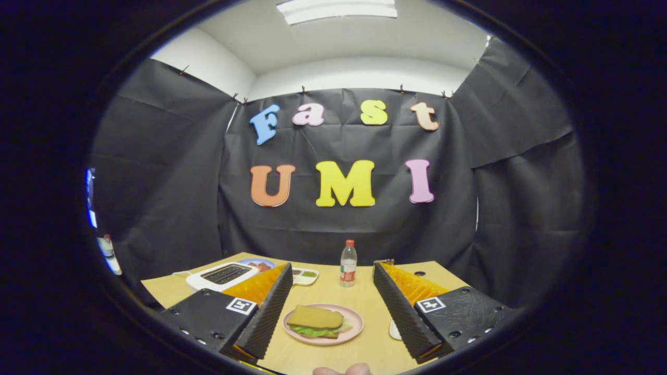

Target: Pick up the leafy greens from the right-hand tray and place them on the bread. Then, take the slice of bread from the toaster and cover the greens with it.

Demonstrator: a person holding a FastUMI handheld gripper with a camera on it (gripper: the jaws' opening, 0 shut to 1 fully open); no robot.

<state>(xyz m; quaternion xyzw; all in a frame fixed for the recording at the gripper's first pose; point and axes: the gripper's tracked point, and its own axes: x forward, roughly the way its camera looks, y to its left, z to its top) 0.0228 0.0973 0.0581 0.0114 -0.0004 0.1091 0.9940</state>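
Two black ribbed gripper (331,304) fingers stand wide apart, empty, w/ round pink plate (354,329) between them; tan bread slice (315,316) covers leafy greens (312,331). White toaster (221,275) beyond left finger.

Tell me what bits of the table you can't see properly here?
- Toaster: its slots look dark, insides too small to tell; the open gripper's left finger covers its near corner.
- Small tray: contents too small.
- Lower bread under the greens on the pink plate: hidden by the top slice.
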